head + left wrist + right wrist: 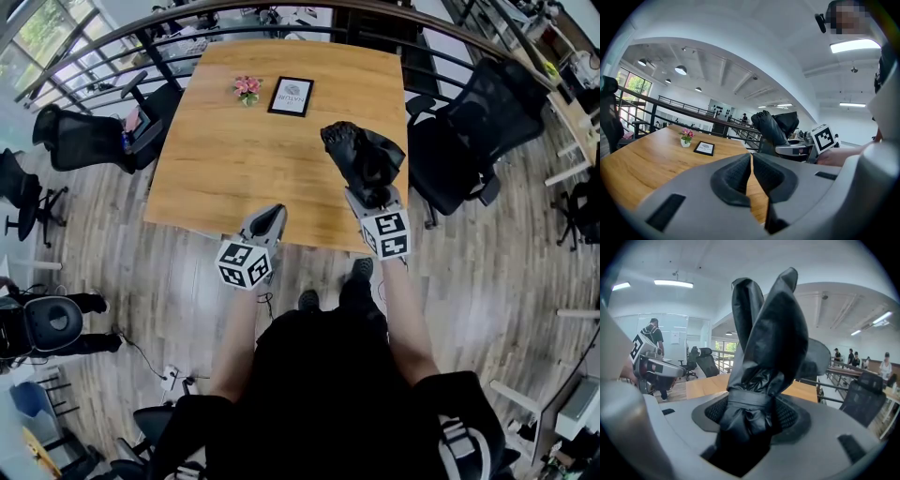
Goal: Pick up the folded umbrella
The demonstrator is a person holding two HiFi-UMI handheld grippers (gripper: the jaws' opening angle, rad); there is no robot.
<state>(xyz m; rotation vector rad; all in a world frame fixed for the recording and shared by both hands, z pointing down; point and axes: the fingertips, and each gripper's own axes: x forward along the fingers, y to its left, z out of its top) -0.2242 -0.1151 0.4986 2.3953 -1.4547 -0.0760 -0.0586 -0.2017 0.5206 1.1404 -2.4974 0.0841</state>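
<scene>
Your right gripper (373,197) is clamped on the folded umbrella (362,155): in the right gripper view its textured pads press on either side of the black bundle just at the band that wraps it, and the loose folds rise in two lobes beyond the jaws. You hold the umbrella in the air over the near right part of the wooden table (225,169), its free end pointing up and away from you; the left gripper view shows it clear of the tabletop. Your left gripper (272,216) sits just beside the right one, at the table's near edge, with its two dark pads brought together and nothing between them. The two marker cubes face up at you in the head view. Toward the far side of the table stand a small pot of pink flowers (247,89) and, just to its right, a black-framed card (291,97), both well apart from the umbrella. A black office chair (473,131) stands at the table's right side and another chair (89,136) at its left, on the plank floor (506,281). A curved railing (112,37) runs behind the table.
</scene>
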